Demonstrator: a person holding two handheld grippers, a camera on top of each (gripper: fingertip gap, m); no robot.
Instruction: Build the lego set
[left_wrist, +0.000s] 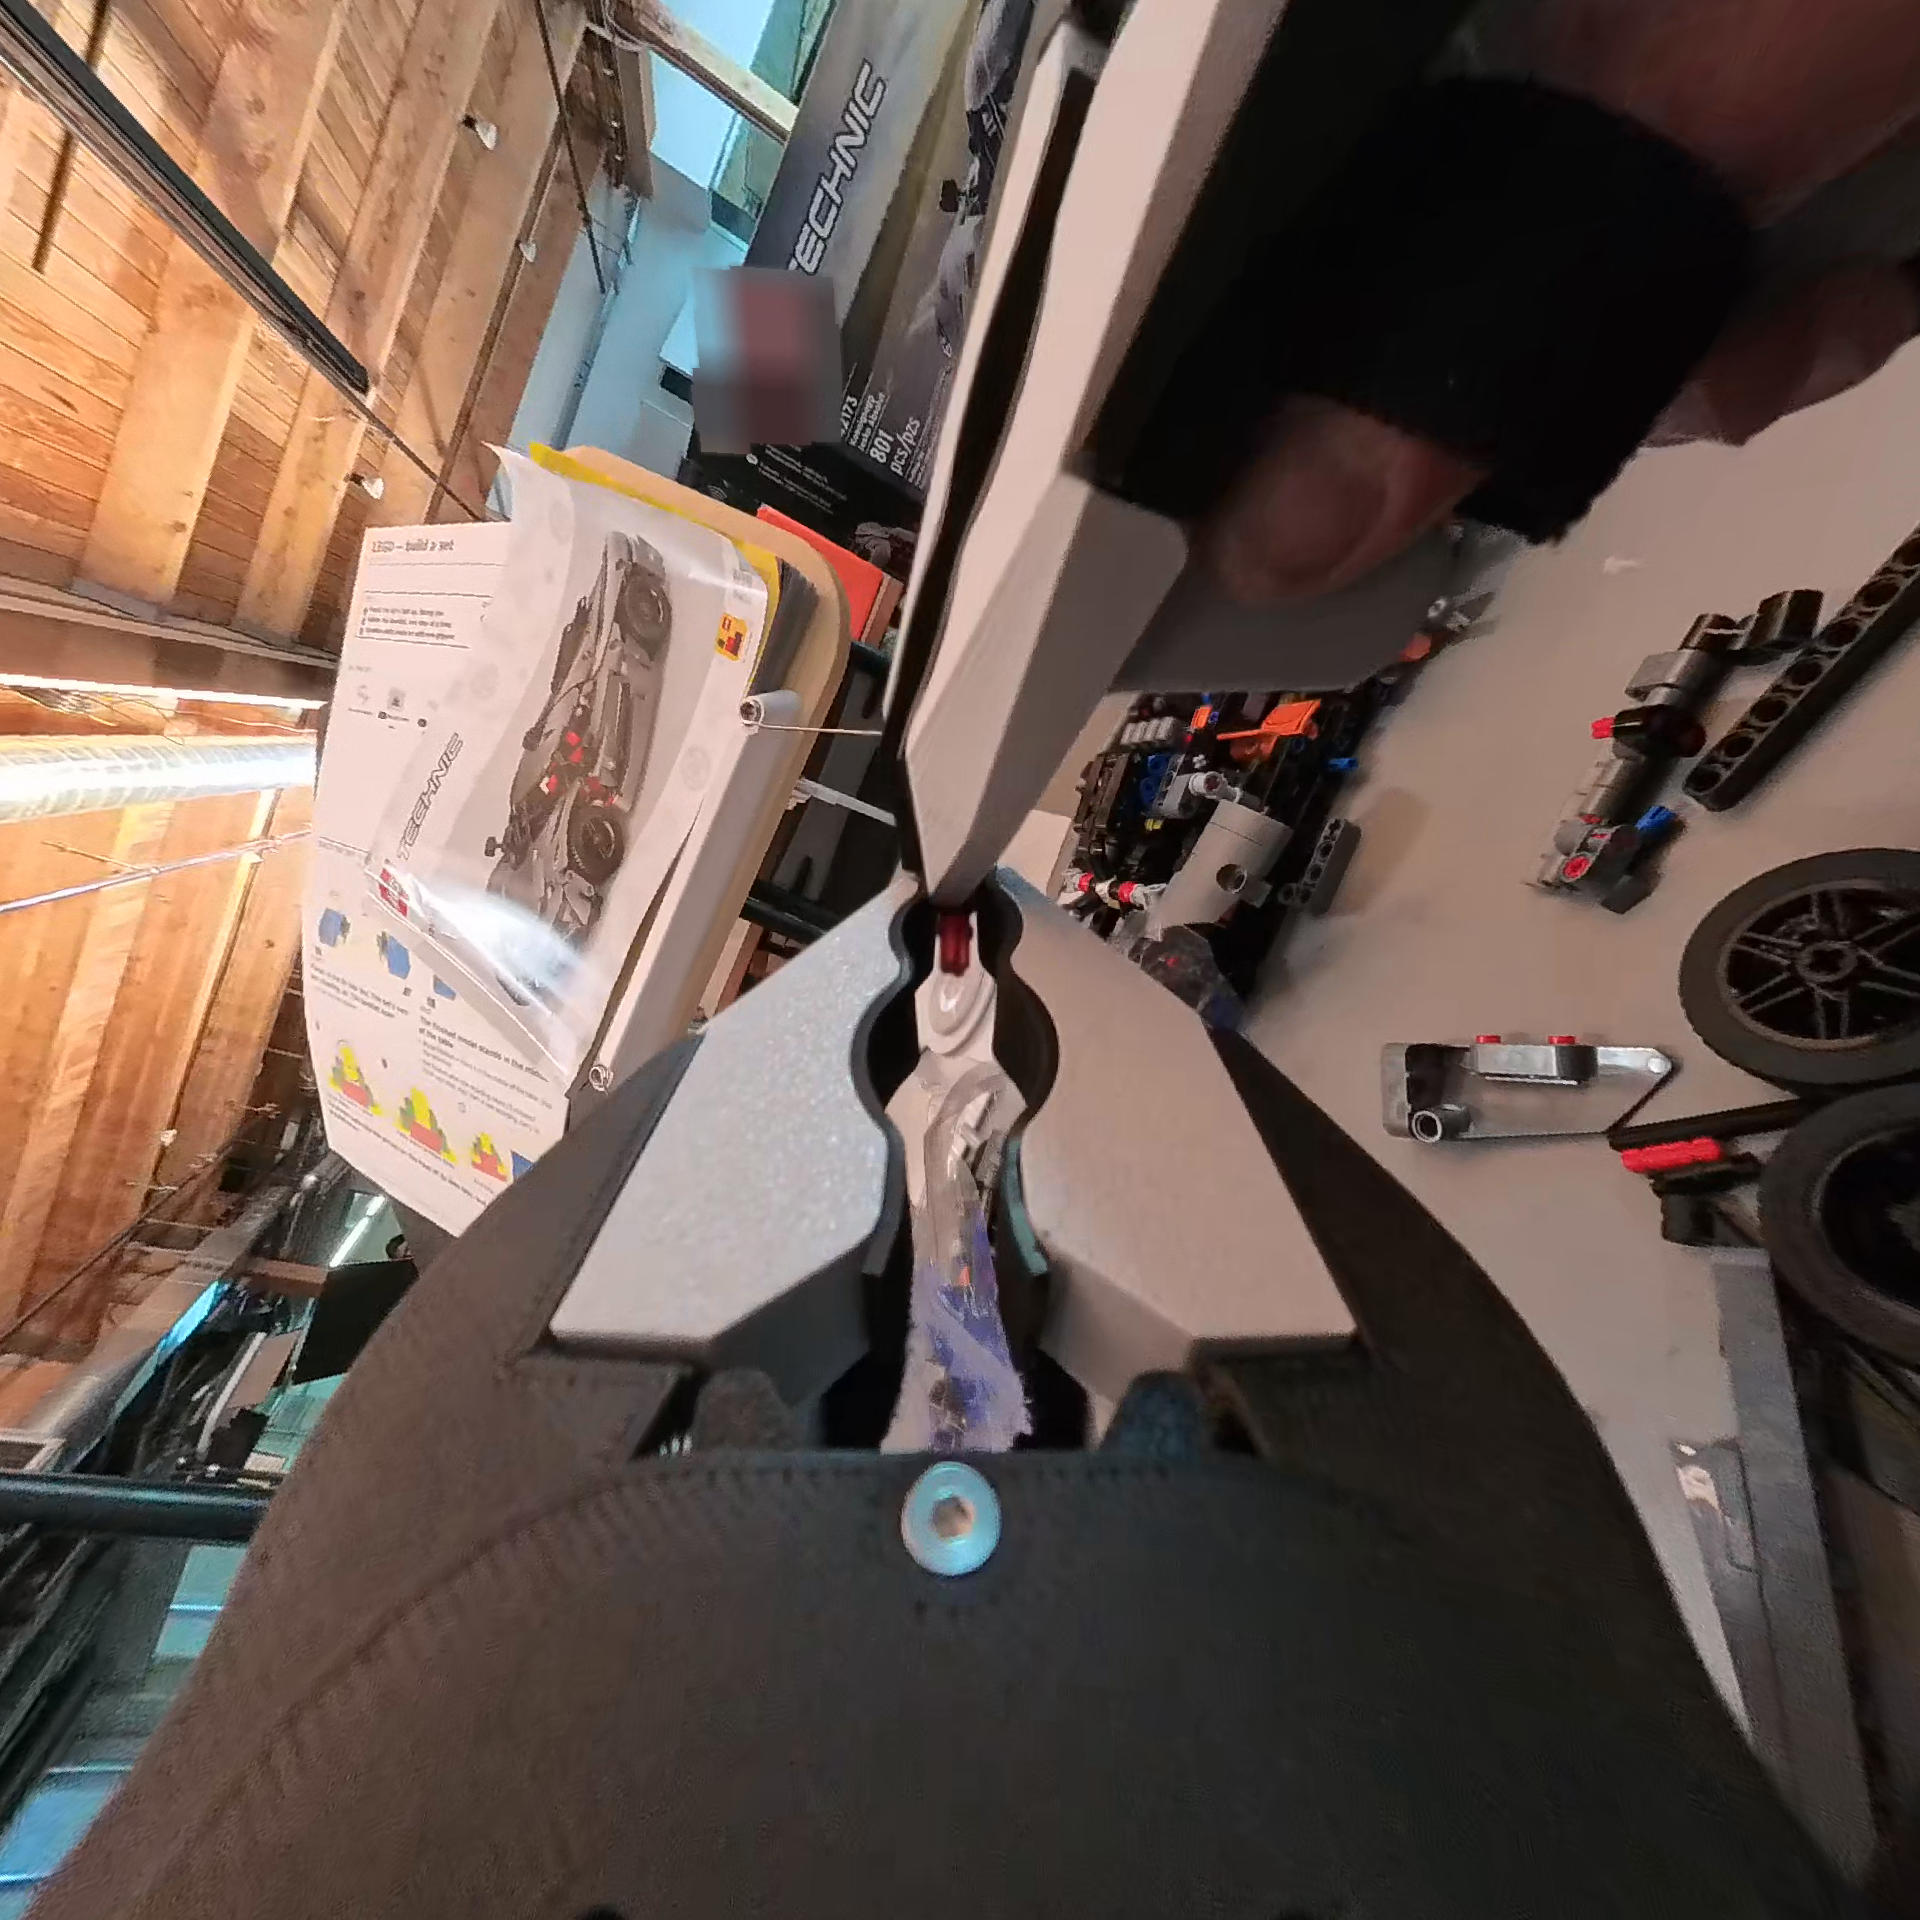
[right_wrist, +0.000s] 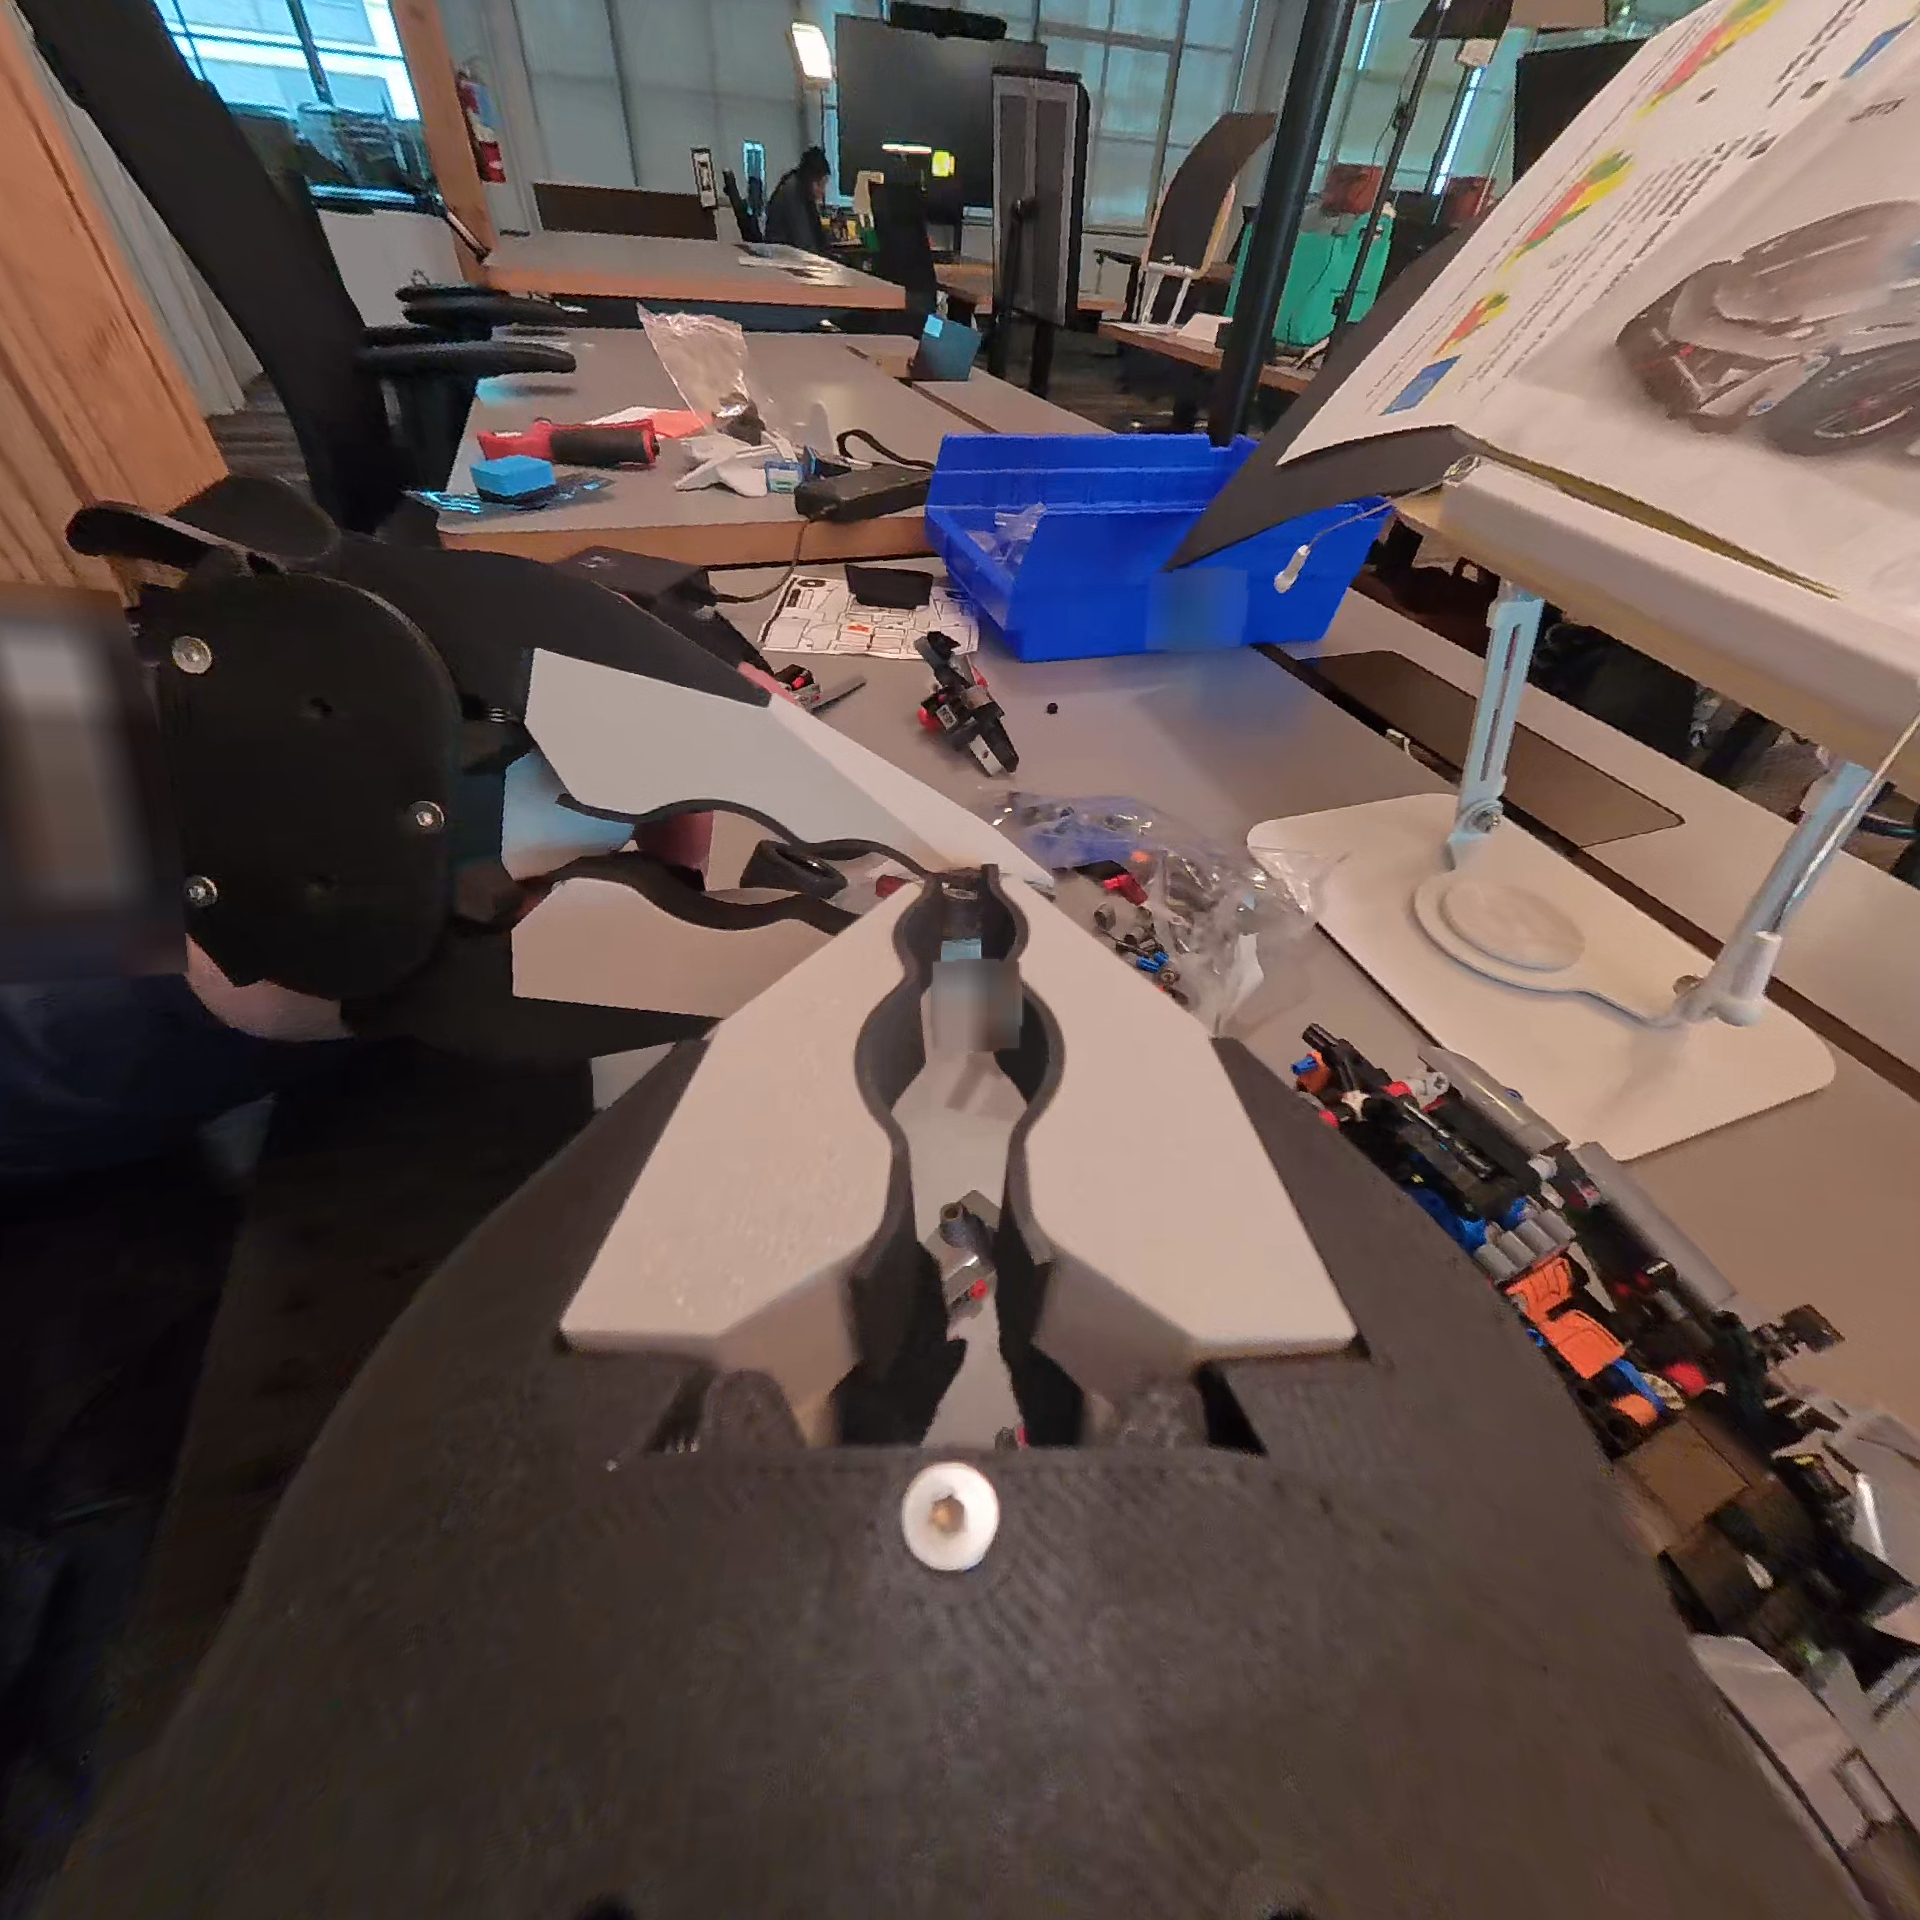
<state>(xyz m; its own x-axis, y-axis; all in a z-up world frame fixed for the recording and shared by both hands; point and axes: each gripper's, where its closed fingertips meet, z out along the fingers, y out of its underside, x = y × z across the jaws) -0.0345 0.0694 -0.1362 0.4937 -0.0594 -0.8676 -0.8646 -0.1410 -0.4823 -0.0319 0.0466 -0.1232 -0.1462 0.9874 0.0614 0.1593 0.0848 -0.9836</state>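
— Pinching a small red pin (left_wrist: 953, 935) at its very tips, the left claw (left_wrist: 953, 914) is nearly closed; the right claw's tip meets it from above.

— And the right claw (right_wrist: 961, 883) itself?

— Narrowed around a small grey and black piece (right_wrist: 961, 940) near its tips; part of that piece is blurred over, so I can't tell how firmly it is gripped. A fingertip (left_wrist: 1309, 509) of the hand rests on that claw's side.

— Where is the model?

— The half-built car chassis (left_wrist: 1216, 790), black with blue, red and orange bits, lies on the grey tabletop (left_wrist: 1475, 935) beyond the claws. Two black wheels (left_wrist: 1818, 966) lie nearby, with a long black beam (left_wrist: 1818, 675) and a grey panel (left_wrist: 1507, 1081).

— Anything else?

— A clear bag of parts (right_wrist: 1164, 894) beside a white stand (right_wrist: 1538, 935) holding the instruction booklet (right_wrist: 1662, 229), and a blue bin (right_wrist: 1101, 540) behind.
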